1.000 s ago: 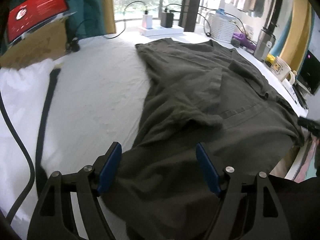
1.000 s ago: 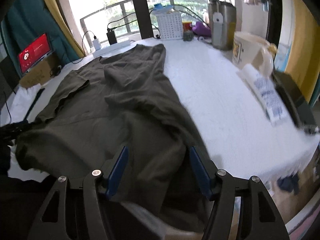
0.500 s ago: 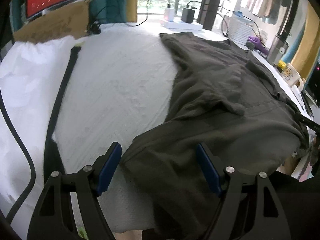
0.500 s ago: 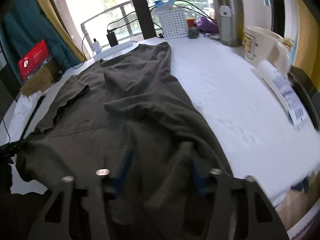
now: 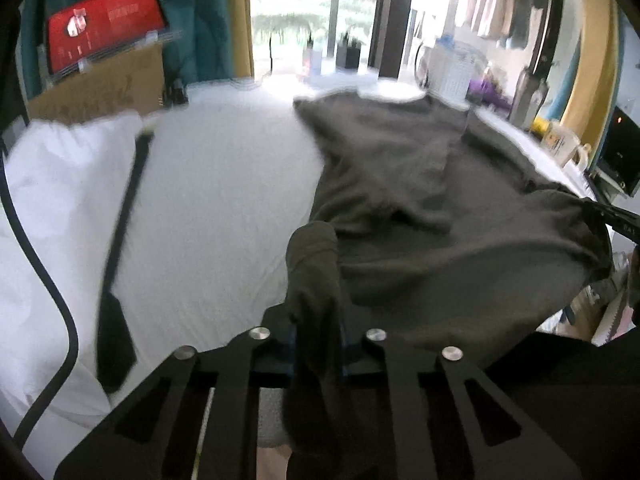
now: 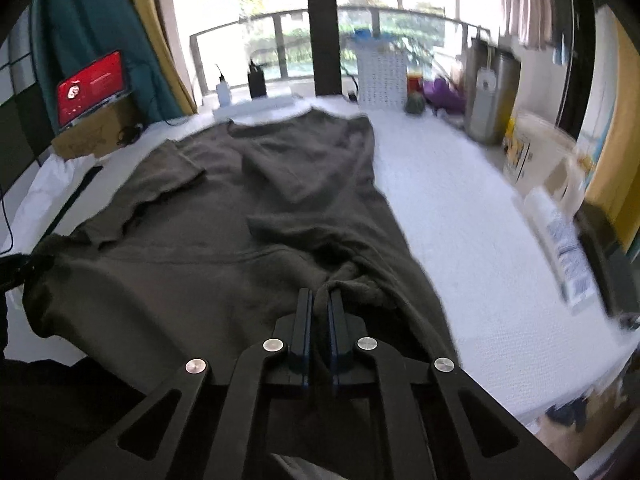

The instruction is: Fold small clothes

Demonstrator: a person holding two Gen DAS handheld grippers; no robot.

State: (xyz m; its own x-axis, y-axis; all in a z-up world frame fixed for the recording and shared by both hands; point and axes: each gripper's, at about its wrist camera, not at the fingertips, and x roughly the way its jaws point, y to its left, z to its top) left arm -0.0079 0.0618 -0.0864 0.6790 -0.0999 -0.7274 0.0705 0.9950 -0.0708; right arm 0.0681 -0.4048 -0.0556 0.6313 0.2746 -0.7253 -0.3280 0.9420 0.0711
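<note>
Dark olive garment (image 6: 224, 240) spread over white sheet (image 6: 448, 208), near hem bunched and lifted at both near corners. Left gripper (image 5: 318, 340) just closed, clenched on a raised fold of hem. Right gripper (image 6: 319, 312) just closed, pinching fabric at near right. White basket (image 6: 380, 78) far, beyond sheet.

The left gripper (image 5: 318, 344) and right gripper (image 6: 320, 312) both angle downward, jaws just closed, each pinching fabric.
</note>
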